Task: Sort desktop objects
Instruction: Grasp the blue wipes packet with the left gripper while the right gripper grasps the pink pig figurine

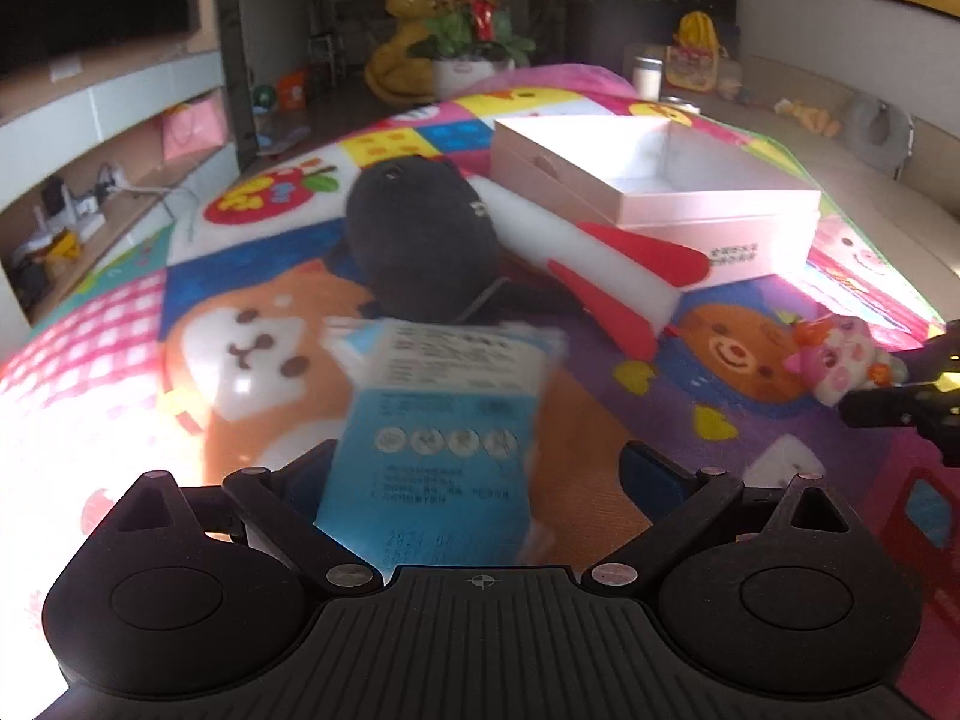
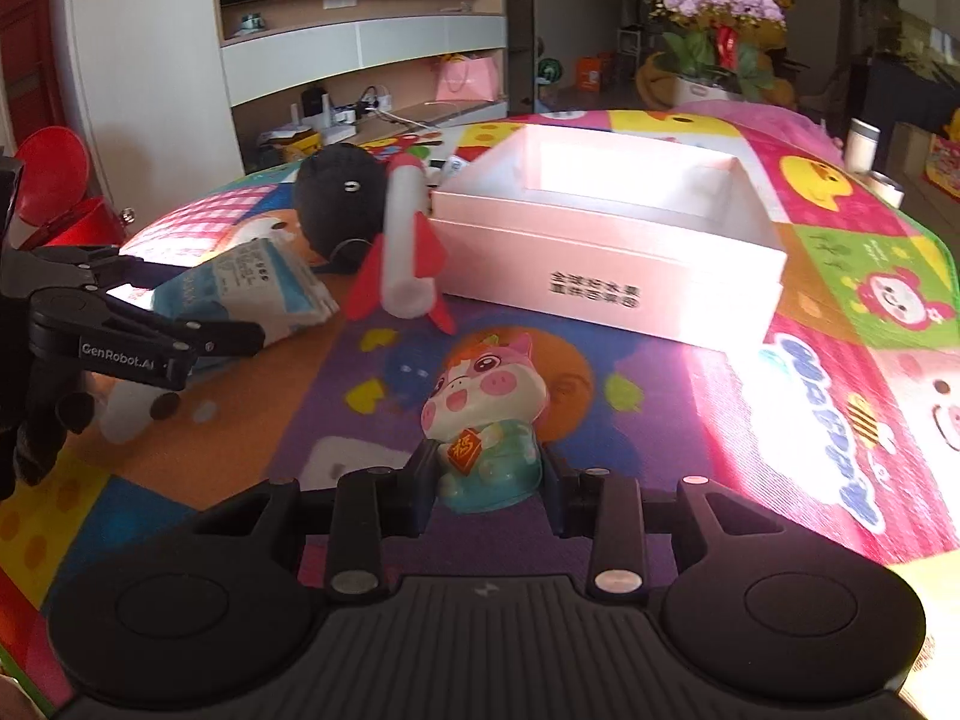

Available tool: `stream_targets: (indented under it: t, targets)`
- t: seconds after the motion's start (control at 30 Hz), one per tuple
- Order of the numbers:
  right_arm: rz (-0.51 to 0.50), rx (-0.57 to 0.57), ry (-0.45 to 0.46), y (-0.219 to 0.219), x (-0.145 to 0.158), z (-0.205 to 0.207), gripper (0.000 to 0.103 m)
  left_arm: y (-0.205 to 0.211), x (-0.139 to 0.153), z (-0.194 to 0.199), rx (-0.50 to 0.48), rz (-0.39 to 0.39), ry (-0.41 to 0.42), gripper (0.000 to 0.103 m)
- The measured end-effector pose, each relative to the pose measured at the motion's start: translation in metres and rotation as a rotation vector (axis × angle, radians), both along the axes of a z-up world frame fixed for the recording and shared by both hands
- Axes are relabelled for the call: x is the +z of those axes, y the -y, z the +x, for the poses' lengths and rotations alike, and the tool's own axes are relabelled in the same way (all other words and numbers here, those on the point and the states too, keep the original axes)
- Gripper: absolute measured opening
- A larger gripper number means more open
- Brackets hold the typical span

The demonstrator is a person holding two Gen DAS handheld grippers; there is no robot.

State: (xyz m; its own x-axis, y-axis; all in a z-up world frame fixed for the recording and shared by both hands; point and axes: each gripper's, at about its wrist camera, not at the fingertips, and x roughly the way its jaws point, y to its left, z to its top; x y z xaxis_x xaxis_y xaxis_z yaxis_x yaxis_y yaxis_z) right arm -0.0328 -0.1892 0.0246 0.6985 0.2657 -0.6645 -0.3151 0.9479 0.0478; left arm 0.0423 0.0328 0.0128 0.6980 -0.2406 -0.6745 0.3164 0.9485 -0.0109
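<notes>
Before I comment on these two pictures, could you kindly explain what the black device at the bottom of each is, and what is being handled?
There is no robot here: a person holds a two-finger gripper in each hand, and a wide-angle camera on each looks forward along its fingers. The black shape at the bottom of each picture is that gripper's own body.

In the left camera's view, the left gripper has a blue and white packet between its fingers; whether they press on it is unclear. In the right camera's view, the right gripper is closed around a pink pig figurine.

Both work over a colourful cartoon mat. On it lie an open pink box, apparently empty, a black plush toy and a white toy rocket with red fins.
</notes>
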Motion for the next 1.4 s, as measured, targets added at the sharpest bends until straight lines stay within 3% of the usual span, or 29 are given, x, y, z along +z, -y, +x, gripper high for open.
stream_targets:
  t: [0.1,0.27,0.4,0.6,0.73,0.83,0.9,1.0,1.13,1.2,1.23,1.3,1.4]
  targets:
    - [0.017,-0.05,0.0,0.012,-0.008,-0.001,0.037,0.009,0.0,-0.016,-0.058,-0.067,-0.024,0.101]
    - [0.016,-0.054,0.032,0.004,-0.015,0.0,0.056,0.016,-0.004,-0.032,0.066,0.013,0.001,0.102]
    - [-0.005,-0.041,0.054,-0.006,-0.017,-0.002,0.063,0.004,-0.007,-0.032,0.147,-0.019,-0.043,0.103]
    - [0.021,-0.063,0.052,-0.001,-0.018,0.0,0.076,0.005,-0.009,-0.04,0.176,0.019,-0.03,0.103]
    - [0.032,-0.075,0.049,0.001,-0.02,0.001,0.085,0.007,-0.005,-0.039,0.174,0.029,-0.069,0.103]
    - [0.037,-0.082,0.046,0.001,-0.02,0.002,0.089,0.002,0.01,-0.041,0.192,-0.125,-0.066,0.103]
    - [0.047,-0.082,0.041,0.002,-0.021,0.002,0.092,0.009,0.02,-0.038,0.215,-0.165,-0.018,0.103]
    - [0.043,-0.076,0.035,0.0,-0.022,0.003,0.095,0.032,0.024,-0.016,0.241,-0.108,0.038,0.103]
    - [0.037,-0.088,0.045,0.0,-0.022,0.002,0.095,0.059,0.01,0.01,0.246,0.118,0.11,0.103]
    - [0.046,-0.102,0.05,0.003,-0.022,0.001,0.095,0.063,0.006,0.01,0.211,0.148,0.115,0.101]
    - [0.05,-0.105,0.05,0.004,-0.022,0.001,0.095,0.063,0.006,0.008,0.198,0.149,0.113,0.098]
    - [0.055,-0.103,0.05,0.004,-0.021,0.001,0.095,0.061,0.005,0.005,0.193,0.172,0.119,0.074]
    - [0.048,-0.089,0.057,0.002,-0.019,0.003,0.095,0.049,0.004,0.002,0.191,0.153,0.099,0.067]
